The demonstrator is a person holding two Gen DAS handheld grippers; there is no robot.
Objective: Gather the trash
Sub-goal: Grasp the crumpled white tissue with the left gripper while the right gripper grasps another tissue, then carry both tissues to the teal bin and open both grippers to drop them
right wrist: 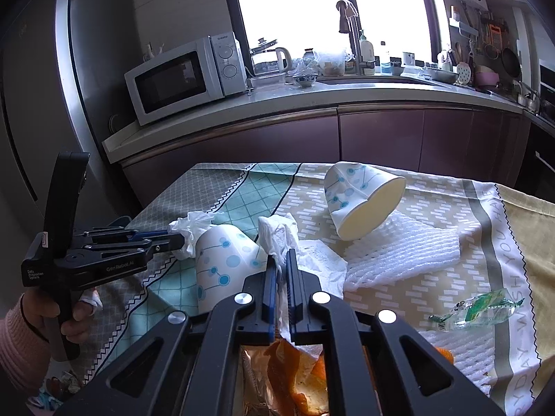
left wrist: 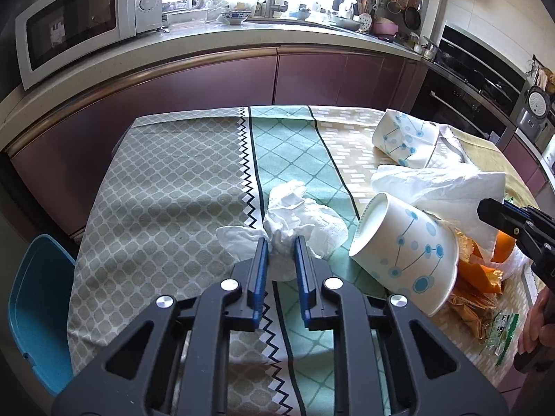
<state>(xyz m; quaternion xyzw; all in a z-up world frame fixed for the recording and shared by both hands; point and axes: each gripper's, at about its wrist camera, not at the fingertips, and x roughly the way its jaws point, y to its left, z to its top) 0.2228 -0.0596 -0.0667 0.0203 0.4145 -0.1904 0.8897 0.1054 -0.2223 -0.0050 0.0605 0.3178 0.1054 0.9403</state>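
My left gripper (left wrist: pixel 281 248) is shut on a crumpled white tissue (left wrist: pixel 295 218) on the patterned tablecloth (left wrist: pixel 166 180); it also shows in the right wrist view (right wrist: pixel 178 239). My right gripper (right wrist: pixel 283 260) is shut on a white paper napkin (right wrist: pixel 277 234); it shows at the right edge of the left wrist view (left wrist: pixel 485 209). A tipped paper cup with blue dots (left wrist: pixel 406 253) lies between the grippers, also in the right wrist view (right wrist: pixel 222 263). A second, dented cup (left wrist: pixel 404 137) lies farther back (right wrist: pixel 360 201). Orange peel (right wrist: pixel 305 381) lies under my right gripper.
A white foam sheet (right wrist: pixel 402 256) and a green-and-clear wrapper (right wrist: pixel 475 310) lie on the cloth at right. An orange snack wrapper (left wrist: pixel 475 298) lies behind the near cup. A blue chair (left wrist: pixel 34 312) stands left of the table. A counter with a microwave (left wrist: pixel 79 20) runs behind.
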